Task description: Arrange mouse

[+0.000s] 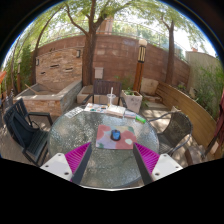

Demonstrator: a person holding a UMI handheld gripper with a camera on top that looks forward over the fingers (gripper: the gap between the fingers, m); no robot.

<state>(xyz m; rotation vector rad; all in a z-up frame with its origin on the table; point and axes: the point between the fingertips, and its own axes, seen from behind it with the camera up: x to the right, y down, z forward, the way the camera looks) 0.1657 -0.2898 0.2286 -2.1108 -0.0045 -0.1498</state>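
Note:
A small blue mouse (115, 135) sits on a pinkish mouse mat (113, 137) at the middle of a round glass table (85, 128). My gripper (112, 161) is held above the near part of the table, short of the mat. Its fingers are spread wide apart with nothing between them, and the magenta pads (77, 157) show at either side. The mouse lies just ahead of the fingers, apart from them.
Dark metal chairs (25, 130) stand to the left of the table and another chair (175, 128) to the right. A brick wall (115, 60), trees, a stone planter (50, 98) and a white pot (132, 100) lie beyond.

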